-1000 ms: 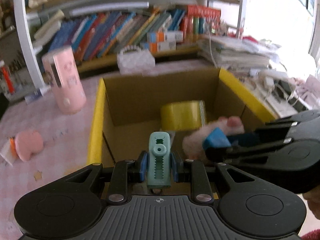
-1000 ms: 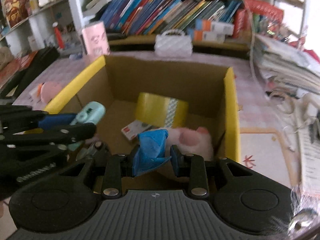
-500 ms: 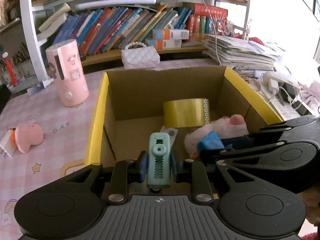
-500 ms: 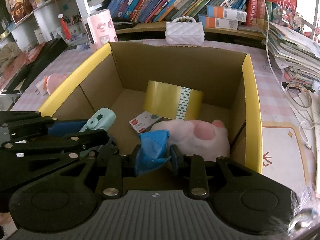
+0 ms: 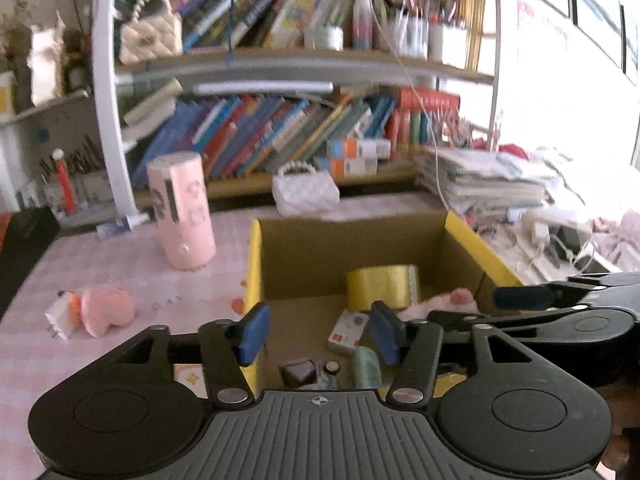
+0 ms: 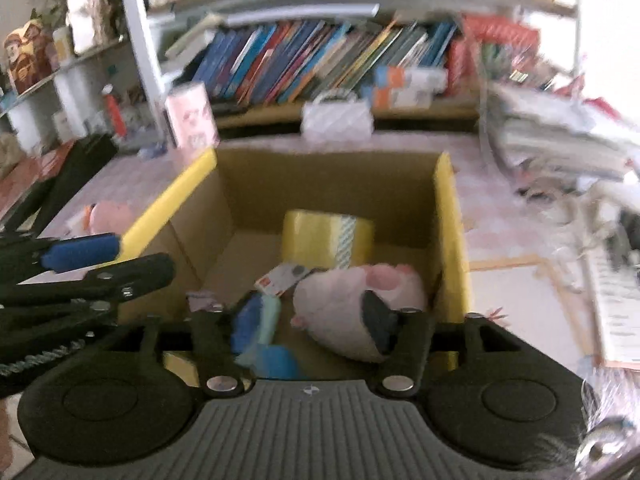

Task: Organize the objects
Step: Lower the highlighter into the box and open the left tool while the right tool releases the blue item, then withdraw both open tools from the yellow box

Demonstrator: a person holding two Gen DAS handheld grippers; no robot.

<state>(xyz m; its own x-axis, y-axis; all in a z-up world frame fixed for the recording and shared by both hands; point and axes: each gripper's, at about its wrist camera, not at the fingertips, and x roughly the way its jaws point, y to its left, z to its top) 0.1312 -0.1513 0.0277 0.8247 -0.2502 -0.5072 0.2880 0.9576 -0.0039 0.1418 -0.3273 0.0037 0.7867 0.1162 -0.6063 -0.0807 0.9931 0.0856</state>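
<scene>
A cardboard box with yellow rims [image 5: 254, 264] [image 6: 447, 216] stands before me. Inside lie a yellow tape roll [image 5: 380, 286] [image 6: 326, 238], a pink plush pig [image 6: 352, 300] [image 5: 448, 302], a small white card box [image 5: 348, 330] [image 6: 282, 278], and a mint green stapler-like tool [image 5: 366, 366] [image 6: 266, 320]. My left gripper [image 5: 320, 332] is open and empty above the box's near edge. My right gripper [image 6: 308, 320] is open and empty over the plush pig and a blue cloth [image 6: 276, 360].
A pink cylinder [image 5: 180, 212] [image 6: 192, 116], a pink toy [image 5: 106, 310] [image 6: 110, 214] and a white quilted purse [image 5: 306, 194] [image 6: 338, 118] stand on the pink table around the box. Bookshelves rise behind. Paper stacks and cables [image 5: 480, 184] crowd the right.
Both grippers have opened. The green tool dropped from the left gripper into the box, the plush pig and blue cloth from the right. Both grippers have lifted and pulled back.
</scene>
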